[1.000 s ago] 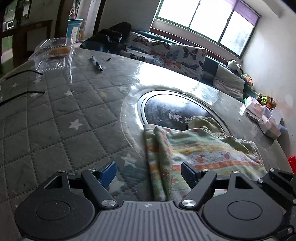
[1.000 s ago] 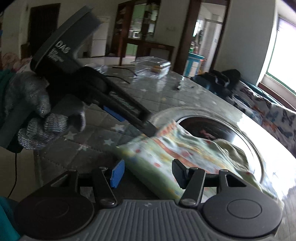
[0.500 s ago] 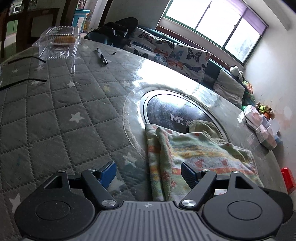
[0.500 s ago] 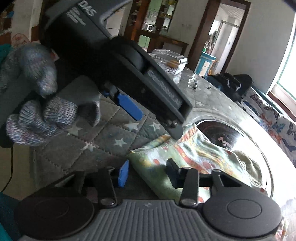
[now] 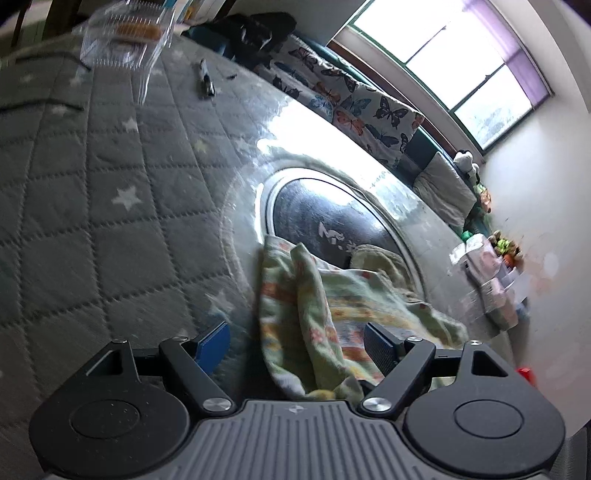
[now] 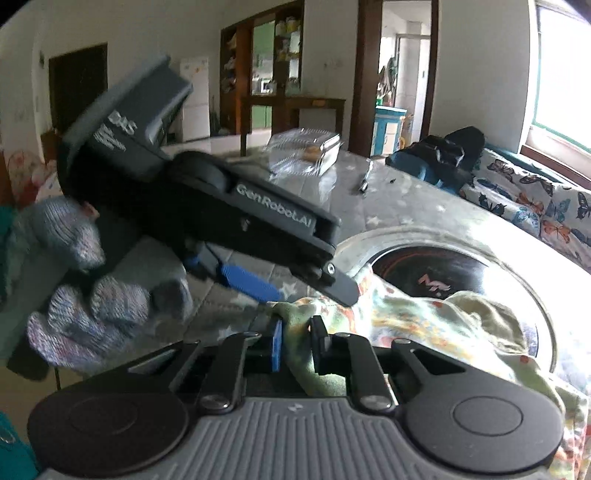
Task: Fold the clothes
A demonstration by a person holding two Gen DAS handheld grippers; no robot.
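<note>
A pale green patterned garment (image 5: 314, 314) lies crumpled on the round table, partly over the dark centre disc (image 5: 325, 218). My left gripper (image 5: 297, 345) is open, its jaws wide on either side of the garment's near edge. My right gripper (image 6: 297, 345) is shut on a bunched corner of the same garment (image 6: 424, 325). In the right wrist view the left gripper (image 6: 306, 288) shows from the side, held by a gloved hand (image 6: 92, 306), its fingers just above the cloth.
A grey quilted star-pattern cover (image 5: 92, 177) lies over the table. A clear plastic box (image 5: 125, 33) and a pen (image 5: 205, 79) sit at the far side. A butterfly-print sofa (image 5: 354, 107) stands behind. Boxes (image 5: 491, 273) sit at the right edge.
My right gripper has closed on the garment's corner. My left gripper has tilted and moved in closer over the garment's near edge, still open.
</note>
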